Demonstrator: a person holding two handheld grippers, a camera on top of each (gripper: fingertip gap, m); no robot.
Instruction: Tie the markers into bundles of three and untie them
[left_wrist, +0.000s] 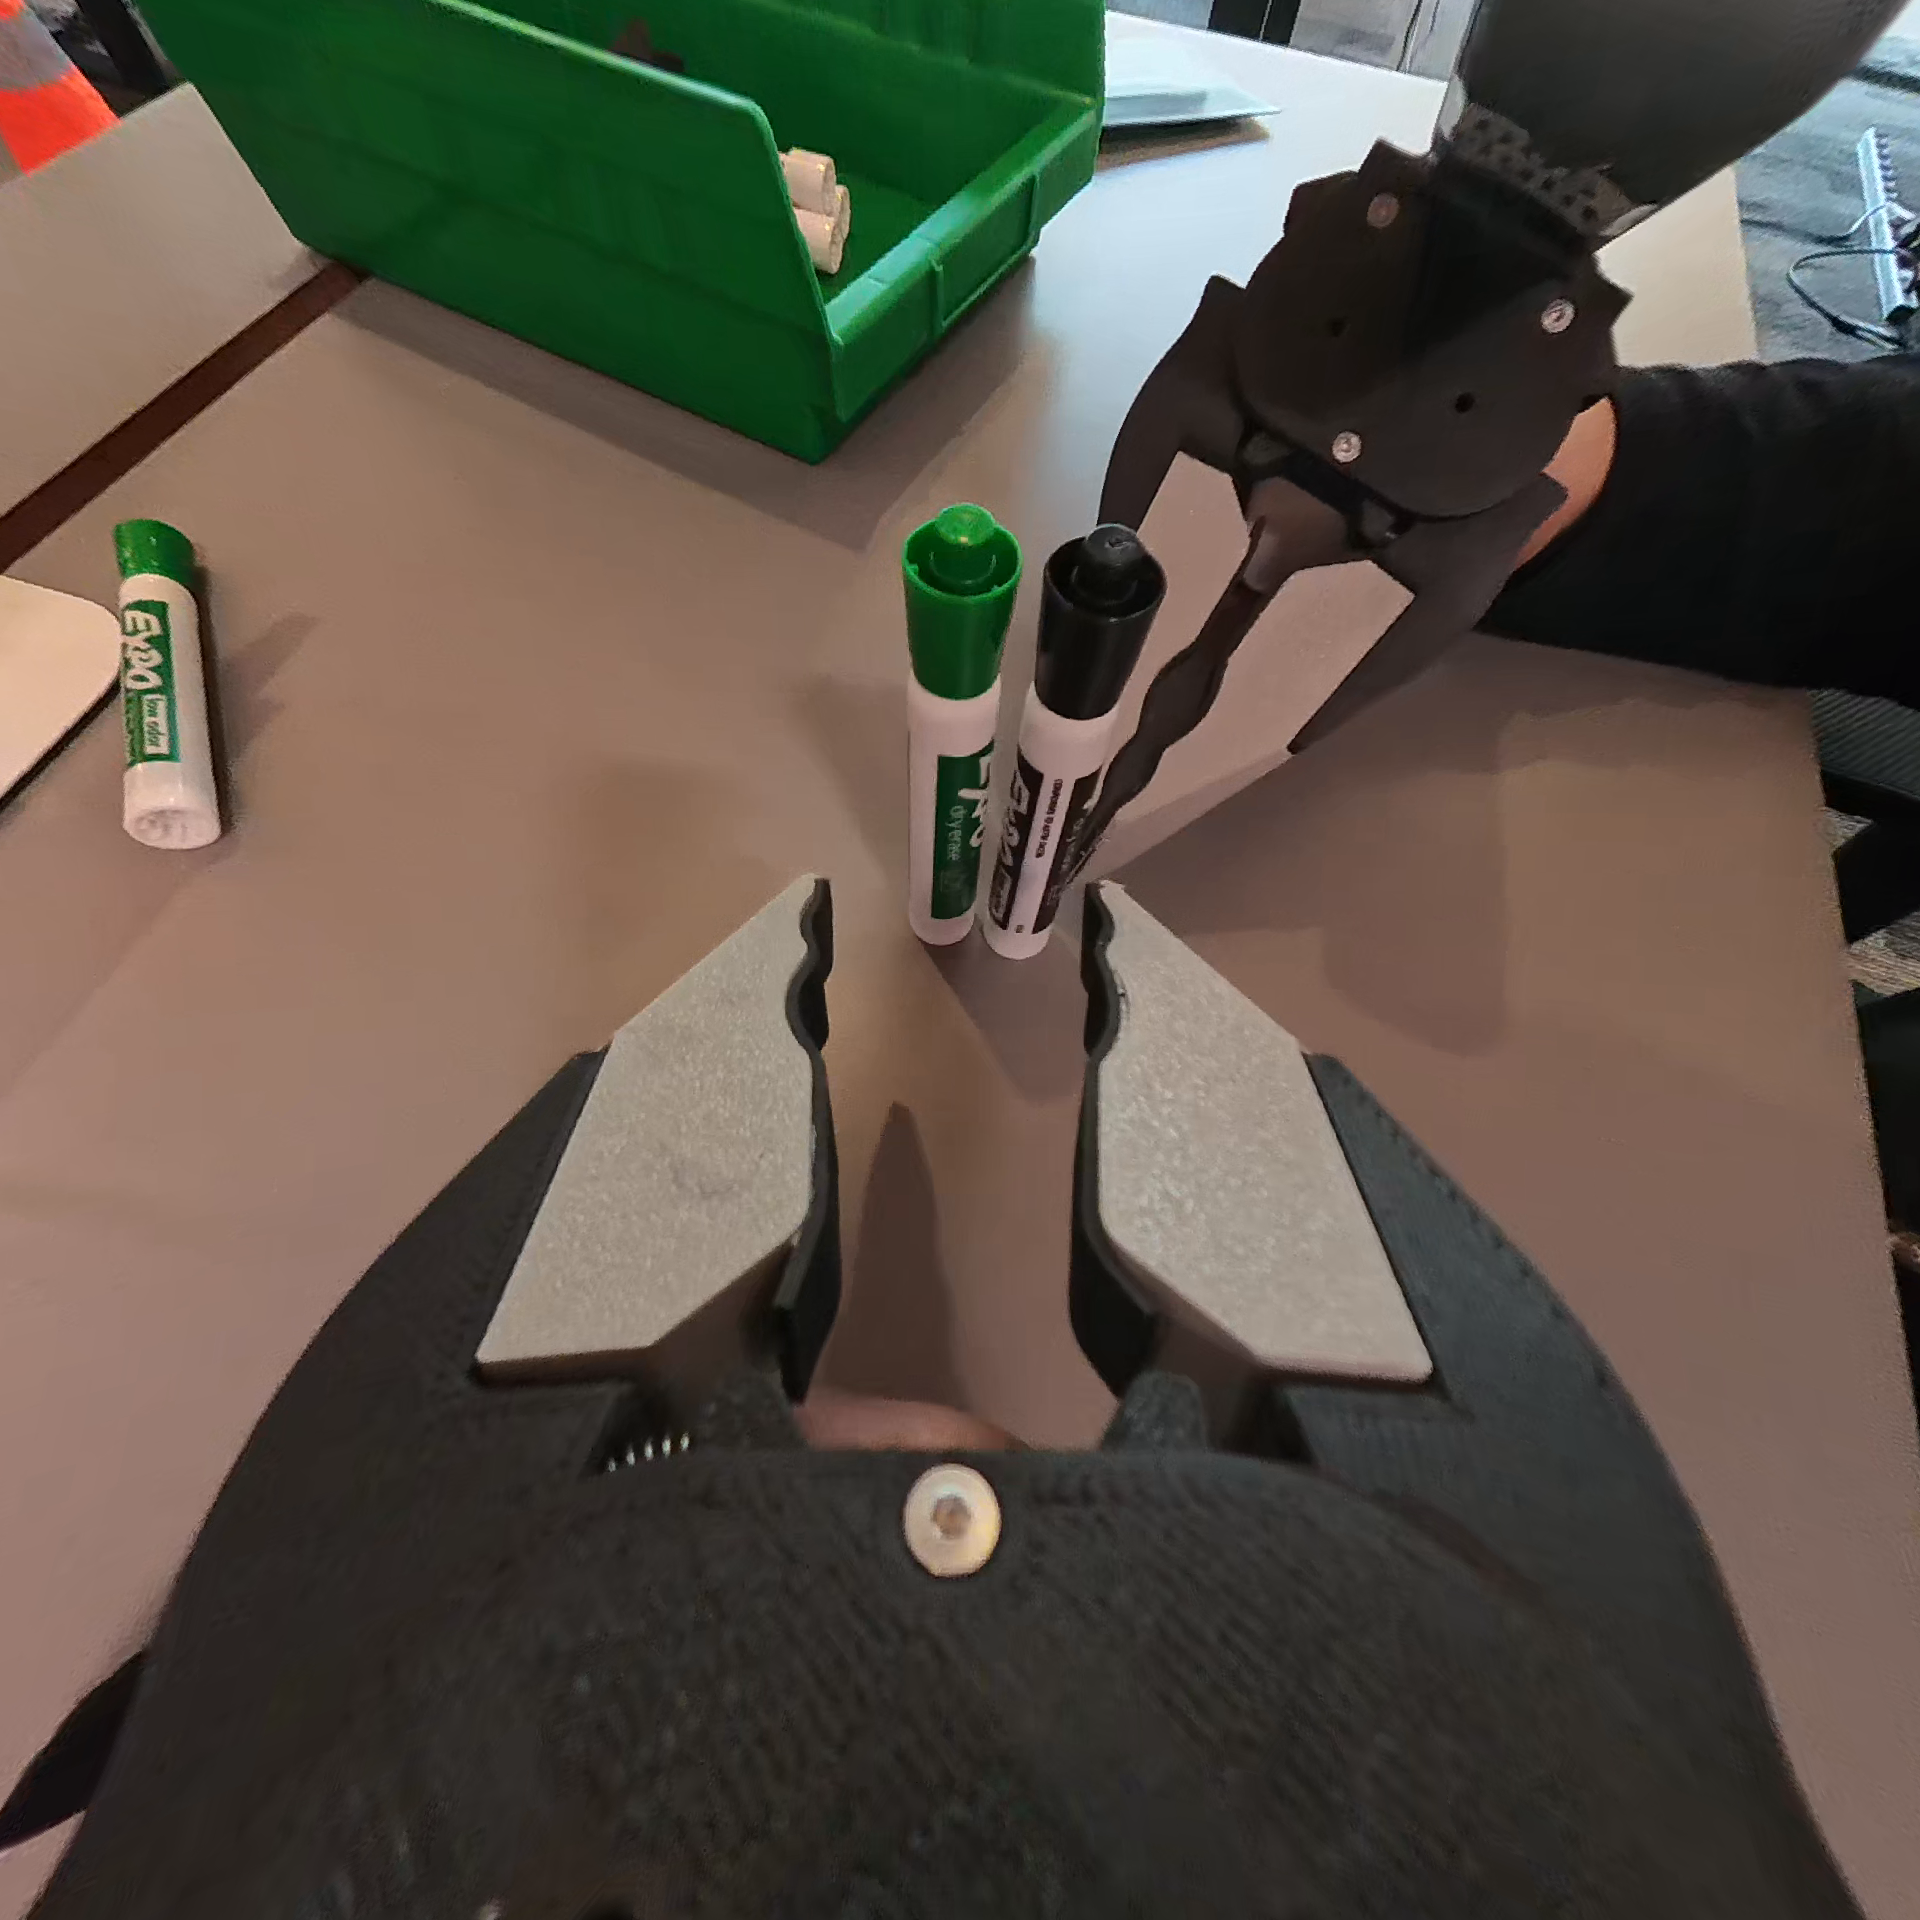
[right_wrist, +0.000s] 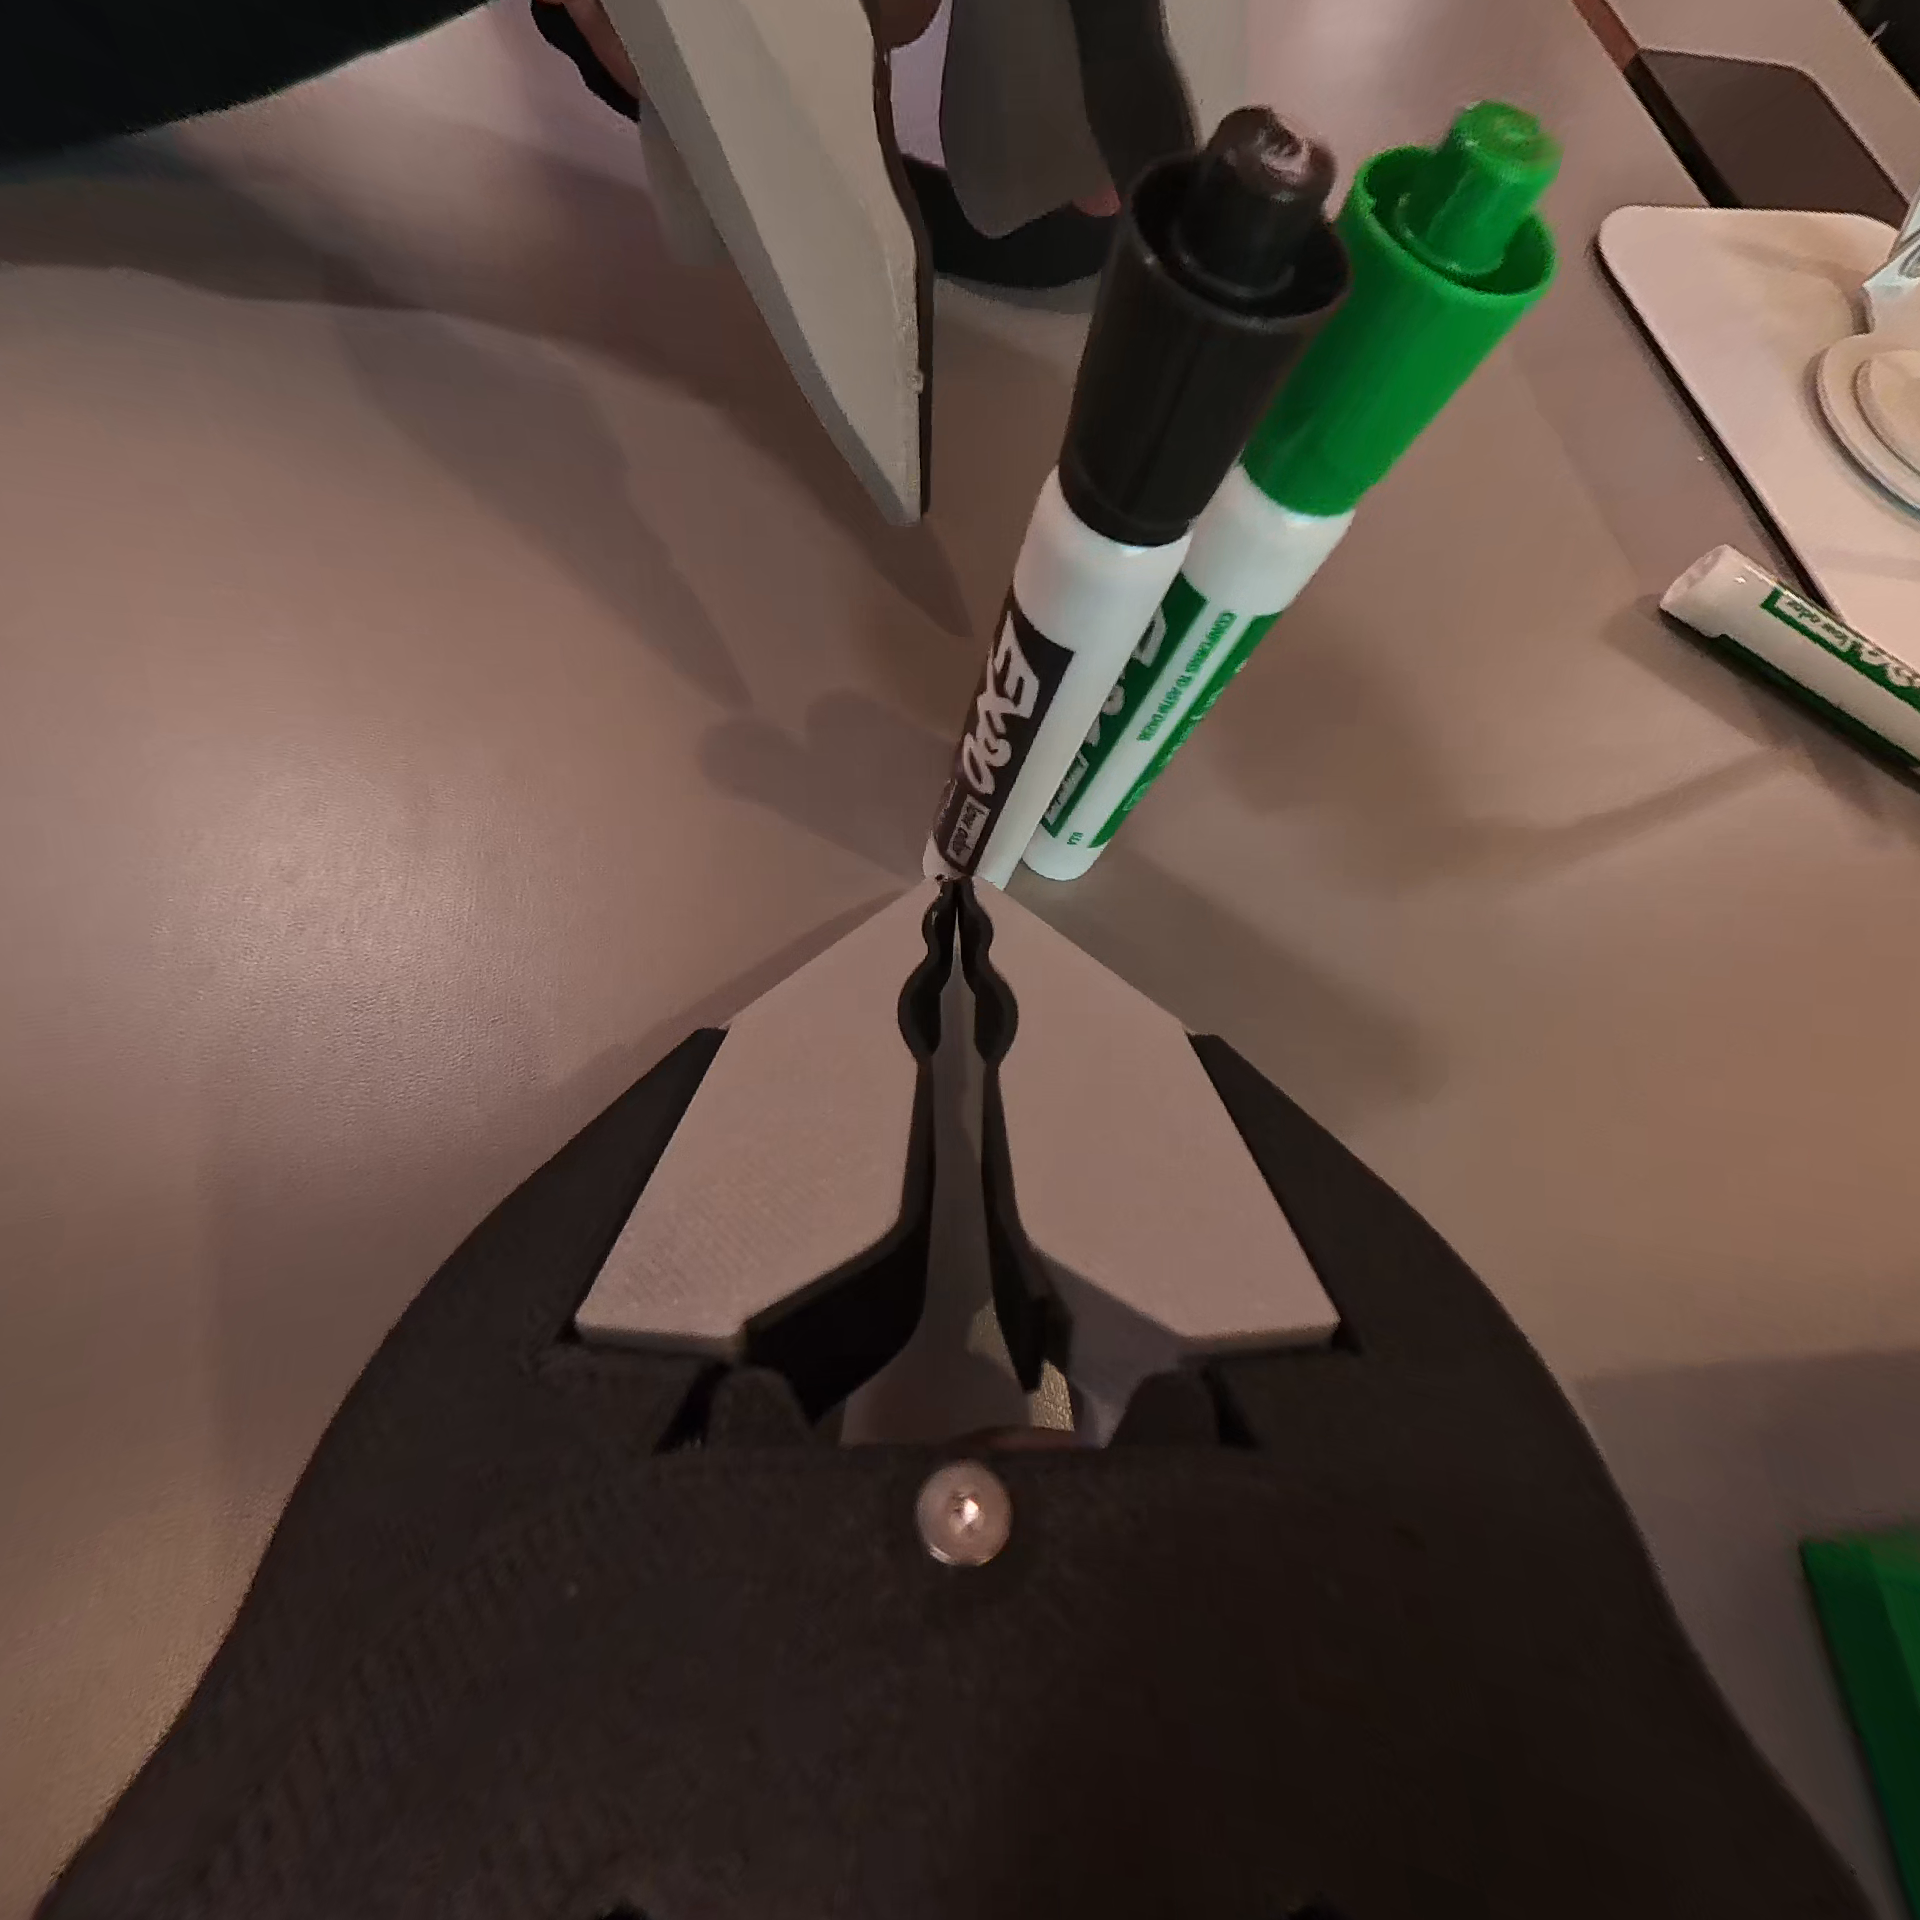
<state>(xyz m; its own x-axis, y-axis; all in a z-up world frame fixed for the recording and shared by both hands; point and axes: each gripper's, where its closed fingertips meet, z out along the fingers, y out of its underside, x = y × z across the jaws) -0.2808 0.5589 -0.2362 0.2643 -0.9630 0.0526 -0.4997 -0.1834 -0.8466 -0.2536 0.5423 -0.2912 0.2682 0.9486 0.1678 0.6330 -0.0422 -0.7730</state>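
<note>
Both grippers worked over a grey-brown tabletop. Left gripper, with grey-faced fingers and black wavy pads, stood spread apart with nothing between its pads; two markers stood just ahead of its tips, untouched by it. Right gripper had its black wavy pads pressed together at the tips, with nothing visible between them, and those tips sat against the lower end of the black-capped white marker.

That black-capped marker stood upright on the table, cap uppermost, side by side with a green-capped white marker, the two barrels close or touching; no band around them could be made out. In the left wrist view the right gripper reached down from the upper right, held by a hand in a dark sleeve.

A second green-capped white marker lay flat on the table well to the left, beside the corner of a pale rounded tray. Farther back stood a green plastic bin with white marker ends showing inside.
</note>
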